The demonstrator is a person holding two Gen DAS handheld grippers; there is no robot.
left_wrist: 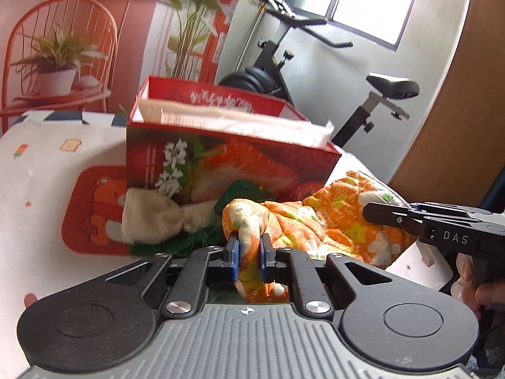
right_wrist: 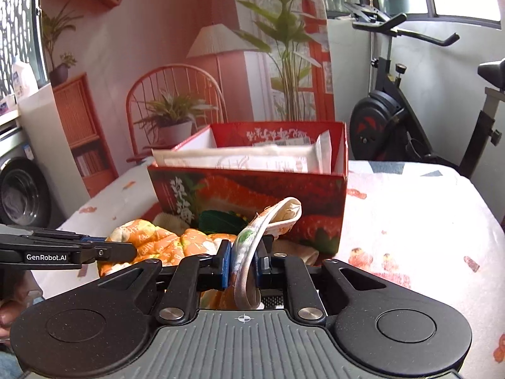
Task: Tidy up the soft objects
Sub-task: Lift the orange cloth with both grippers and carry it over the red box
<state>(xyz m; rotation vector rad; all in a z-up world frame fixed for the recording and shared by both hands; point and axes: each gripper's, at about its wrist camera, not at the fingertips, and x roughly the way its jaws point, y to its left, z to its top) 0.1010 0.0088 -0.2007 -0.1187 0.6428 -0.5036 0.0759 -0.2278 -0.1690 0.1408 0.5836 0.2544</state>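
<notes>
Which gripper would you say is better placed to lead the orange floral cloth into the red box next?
Probably the right gripper: shut on the orange floral cloth at its pale hem, right in front of the red box. The left gripper, shut on a bunched fold, has a cream knit piece near its path.

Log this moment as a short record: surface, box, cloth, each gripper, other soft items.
surface: table with a printed cover
box: red strawberry box, open top, white packet standing inside
cloth: orange flowered cloth, bunched in front of the box
left gripper: shut on a fold of the cloth
right gripper: shut on the cloth's pale hem
other soft items: cream knit piece, green piece, against the box
</notes>
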